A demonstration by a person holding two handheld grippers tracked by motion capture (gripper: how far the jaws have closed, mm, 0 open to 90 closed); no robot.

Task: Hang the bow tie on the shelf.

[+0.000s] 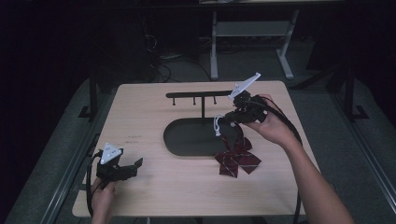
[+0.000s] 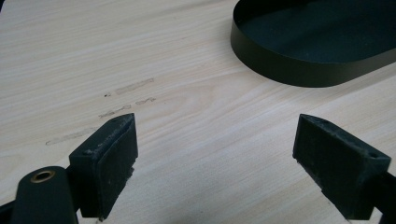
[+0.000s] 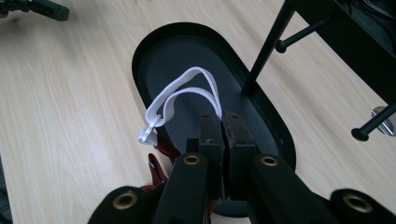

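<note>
Right gripper clamped on white strap of dark red bow tie, bow hanging at right edge of black oval tray; left gripper spread wide, empty, over near-left table

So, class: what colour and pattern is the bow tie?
Dark red with thin white stripes; the bow tie shows best in the high view.

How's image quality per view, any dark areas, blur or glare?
High view: table lit, surroundings nearly black, bow tie soft. Left gripper view: sharp wood grain, no glare, tray rim evenly dark. Right gripper view: white strap crisp, near gripper parts slightly soft.
</note>
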